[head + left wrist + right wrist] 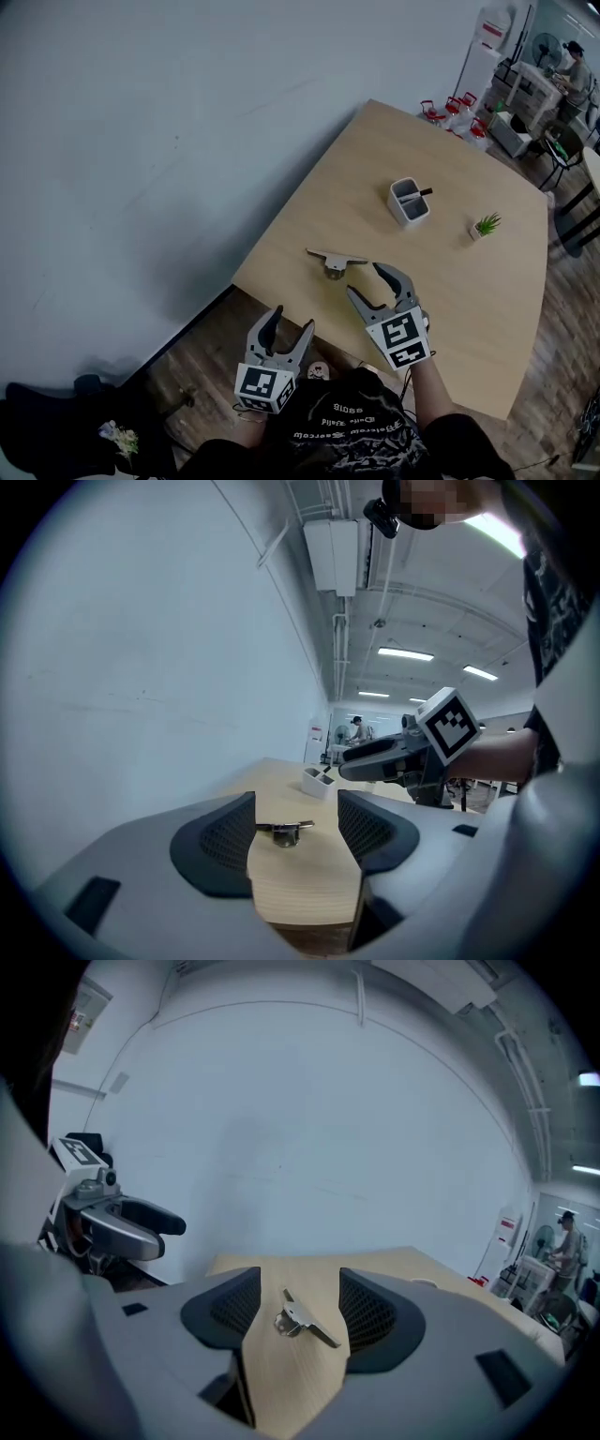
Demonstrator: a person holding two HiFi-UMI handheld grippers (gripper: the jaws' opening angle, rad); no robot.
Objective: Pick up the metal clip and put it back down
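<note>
A: Where's the clip?
B: Metal clip (336, 260) lies flat on the counter (450, 281), near the corner closest to the person. Nothing touches it.
A: Right gripper?
B: Right gripper (366, 279) has its jaws wide apart with nothing in them. It's held above the counter just beside the clip, on the clip's right in the head view. In its own view the clip sits on the wood in the gap between the jaws, pads not on it.
A: Left one?
B: Left gripper (292, 319) is spread open too, nothing held. It's off the counter's near edge, over the wooden floor (206, 366). The clip is ahead of it, well apart, framed by its jaws.
A: Anything else?
B: White pen holder (409, 202) and small potted plant (486, 226) stand farther along the counter, well apart from the clip.
</note>
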